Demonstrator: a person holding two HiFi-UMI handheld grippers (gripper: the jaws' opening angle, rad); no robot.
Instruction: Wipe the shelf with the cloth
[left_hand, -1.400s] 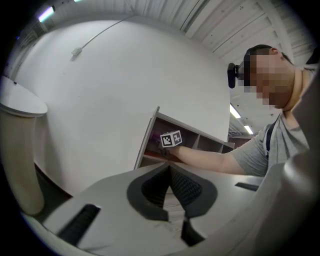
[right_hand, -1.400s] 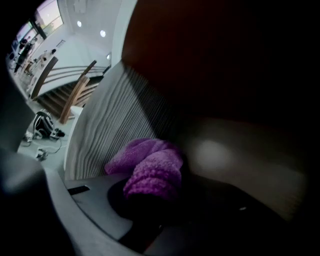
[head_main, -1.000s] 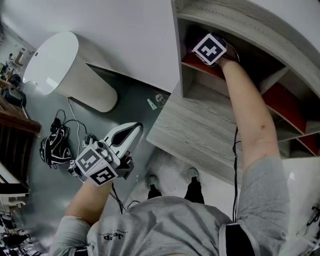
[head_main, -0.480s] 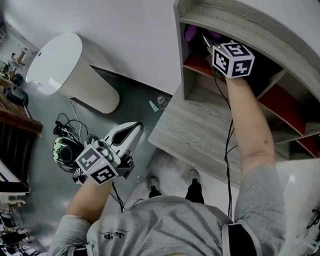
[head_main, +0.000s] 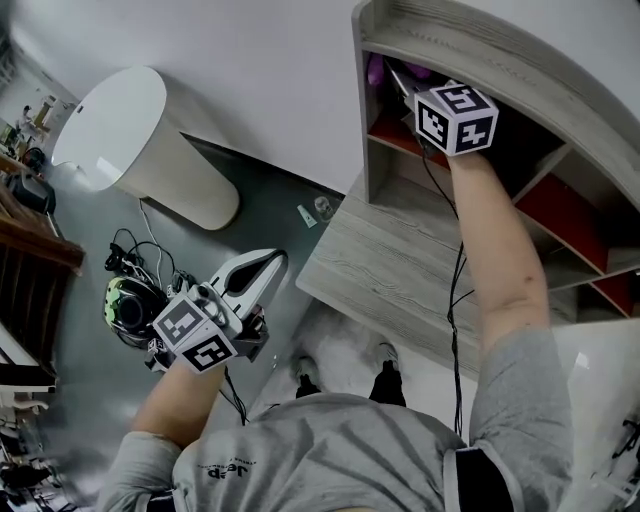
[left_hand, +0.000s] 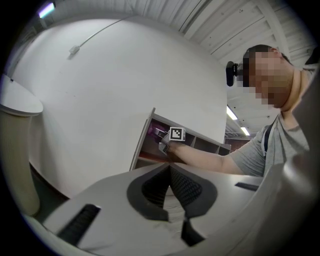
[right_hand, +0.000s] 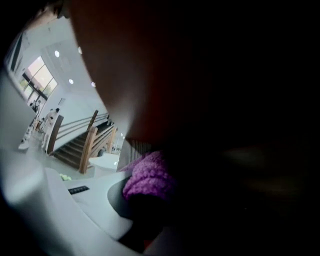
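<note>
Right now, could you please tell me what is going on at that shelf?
A person appears to be wiping inside the wooden shelf. The right gripper reaches into the upper left compartment, its jaws shut on a purple cloth held near that compartment's left wall. The left gripper hangs low beside the person, away from the shelf, jaws together with nothing between them.

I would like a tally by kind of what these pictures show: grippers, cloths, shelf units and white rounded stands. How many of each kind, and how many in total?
Grippers: 2, the left gripper and the right gripper
Cloths: 1, the purple cloth in the right gripper
Shelf units: 1, the shelf unit
White rounded stands: 1, the white rounded stand
Total: 5
</note>
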